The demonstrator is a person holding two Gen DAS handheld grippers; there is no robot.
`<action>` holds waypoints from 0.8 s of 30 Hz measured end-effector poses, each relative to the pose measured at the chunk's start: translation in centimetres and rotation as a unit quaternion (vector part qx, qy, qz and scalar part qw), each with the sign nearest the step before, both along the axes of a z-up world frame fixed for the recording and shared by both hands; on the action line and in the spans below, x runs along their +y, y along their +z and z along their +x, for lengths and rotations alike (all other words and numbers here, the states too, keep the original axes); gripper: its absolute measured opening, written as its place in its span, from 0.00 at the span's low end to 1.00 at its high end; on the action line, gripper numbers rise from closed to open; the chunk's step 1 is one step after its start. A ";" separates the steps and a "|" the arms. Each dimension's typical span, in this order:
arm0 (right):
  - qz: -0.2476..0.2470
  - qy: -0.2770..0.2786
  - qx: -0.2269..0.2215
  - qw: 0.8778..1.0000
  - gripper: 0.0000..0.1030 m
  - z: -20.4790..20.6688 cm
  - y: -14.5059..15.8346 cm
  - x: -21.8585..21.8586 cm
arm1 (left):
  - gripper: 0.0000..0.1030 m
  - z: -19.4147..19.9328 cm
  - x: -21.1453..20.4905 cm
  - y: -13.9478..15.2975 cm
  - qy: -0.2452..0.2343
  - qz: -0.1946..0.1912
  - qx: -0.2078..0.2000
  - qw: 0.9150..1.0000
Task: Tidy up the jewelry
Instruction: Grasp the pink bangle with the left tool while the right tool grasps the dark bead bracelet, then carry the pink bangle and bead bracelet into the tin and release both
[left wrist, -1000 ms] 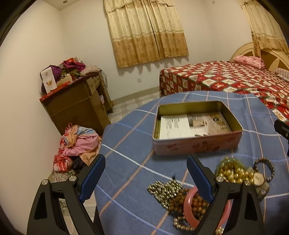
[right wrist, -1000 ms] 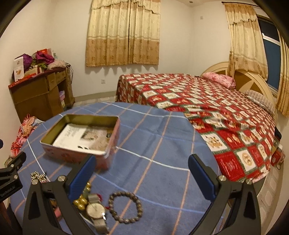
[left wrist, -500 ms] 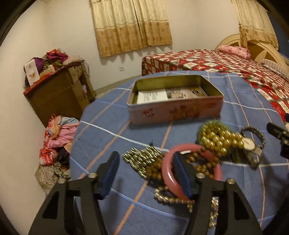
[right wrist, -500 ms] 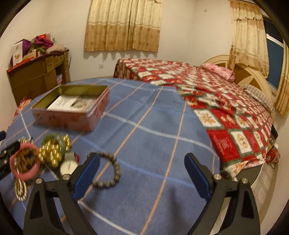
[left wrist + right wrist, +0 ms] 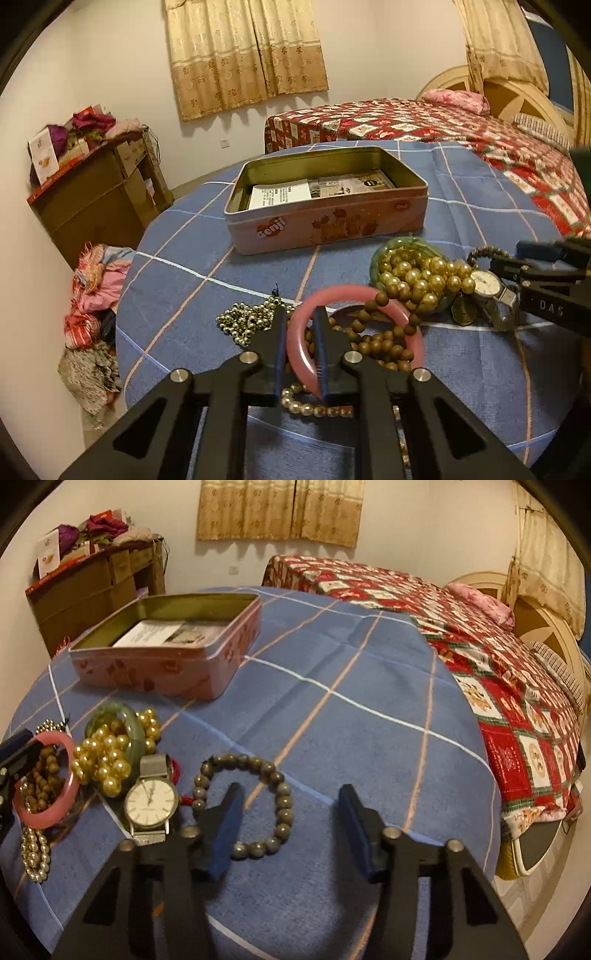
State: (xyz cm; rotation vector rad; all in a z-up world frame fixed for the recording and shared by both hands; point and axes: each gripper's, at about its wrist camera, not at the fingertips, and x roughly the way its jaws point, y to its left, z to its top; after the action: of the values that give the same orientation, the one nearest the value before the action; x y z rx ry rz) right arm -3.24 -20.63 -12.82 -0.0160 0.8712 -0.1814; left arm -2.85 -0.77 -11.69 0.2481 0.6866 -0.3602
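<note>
Left wrist: L gripper pinches pink bangle rim btwn fingers; tin straight ahead. R gripper wide open, empty.

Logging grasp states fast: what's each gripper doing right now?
Left gripper: closed on the pink bangle.
Right gripper: open, holding nothing, over the dark bead bracelet.
</note>
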 end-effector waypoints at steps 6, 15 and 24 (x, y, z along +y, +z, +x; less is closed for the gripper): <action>0.017 -0.002 -0.005 1.000 0.10 -0.3 0.2 0.1 | 0.10 0.1 1.1 1.6 0.001 -0.023 -0.014 1.000; 0.013 -0.009 -0.046 0.999 0.10 -0.4 2.4 -0.5 | 0.10 0.5 1.6 4.1 0.012 -0.024 -0.054 0.998; 0.011 -0.012 -0.069 0.997 0.10 0.3 4.2 -1.3 | 0.10 1.8 1.6 6.3 0.018 -0.033 -0.074 0.997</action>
State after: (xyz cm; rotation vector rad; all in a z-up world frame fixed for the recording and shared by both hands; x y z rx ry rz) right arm -2.91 -21.91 -8.66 0.0278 0.7353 -0.1930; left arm -1.05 0.81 -5.43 0.1969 0.5325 -0.3260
